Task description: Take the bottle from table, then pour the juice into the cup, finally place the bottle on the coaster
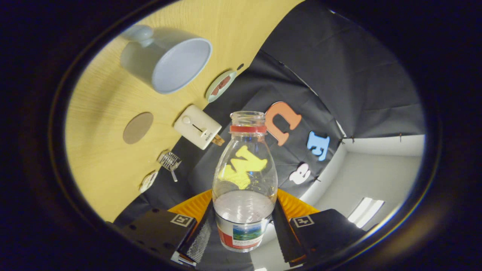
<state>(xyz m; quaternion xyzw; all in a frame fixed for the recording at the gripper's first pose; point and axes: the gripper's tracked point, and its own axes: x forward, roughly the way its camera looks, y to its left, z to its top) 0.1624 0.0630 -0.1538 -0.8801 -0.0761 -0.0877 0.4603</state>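
Bottle clamped between our gripper's fingers, the view rolled sideways over the table.

We see the gripper (pixel 244 226) closed on the bottle (pixel 244 180), both fingers pressing its lower body at the label. The bottle is clear plastic, uncapped, with a red ring under its open mouth, a white liquid filling roughly its lower third, and a label whose print is too small for us to read. Beyond the bottle's mouth lies the pale wooden table (pixel 109 113); on it, past the bottle, we see the white cup (pixel 169 62) with its mouth facing us, a round brown coaster (pixel 138 127), a white box (pixel 197 127) and a small round dish (pixel 220 86). White booth walls stand behind the bottle's other side.
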